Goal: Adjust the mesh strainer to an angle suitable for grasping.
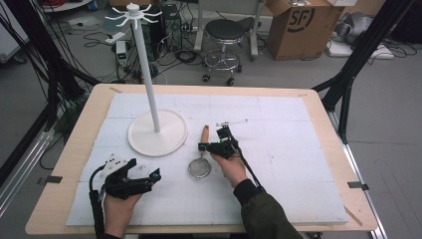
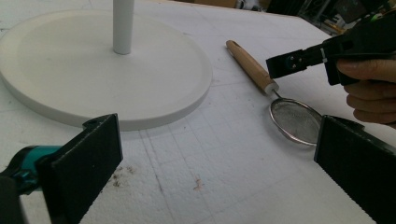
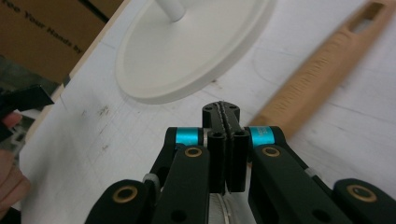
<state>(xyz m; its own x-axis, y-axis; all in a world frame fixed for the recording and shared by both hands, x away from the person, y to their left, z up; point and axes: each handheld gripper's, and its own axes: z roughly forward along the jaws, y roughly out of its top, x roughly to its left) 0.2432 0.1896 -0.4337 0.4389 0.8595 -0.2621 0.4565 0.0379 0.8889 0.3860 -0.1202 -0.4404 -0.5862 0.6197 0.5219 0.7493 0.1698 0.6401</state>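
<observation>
Item: small round wire-mesh strainer with a light wooden handle (image 1: 201,158), lying flat on the white foam mat (image 1: 298,164) just right of the white round-based stand with a tall pole and hook crown (image 1: 157,132); its handle is pointing away from the person, its mesh bowl sitting nearest them.

Right gripper (image 1: 203,146): hovering over the strainer where handle meets bowl, jaws pressed together with nothing visibly between them; whether the tips are touching the strainer cannot be told. In the right gripper view the handle is running past on the right side of the jaws.

Left gripper (image 1: 155,175): resting low at the mat's near left, jaws standing wide apart and empty, well apart from the strainer.

Open room: the mat's right half and far strip are lying bare; a wooden table border (image 1: 94,119) is showing on all sides of the mat.

Containers: brown cardboard box (image 1: 301,25) standing on the floor beyond the table, flaps open, contents not discernible.

Writing: the box is bearing "SF" in dark letters.
</observation>
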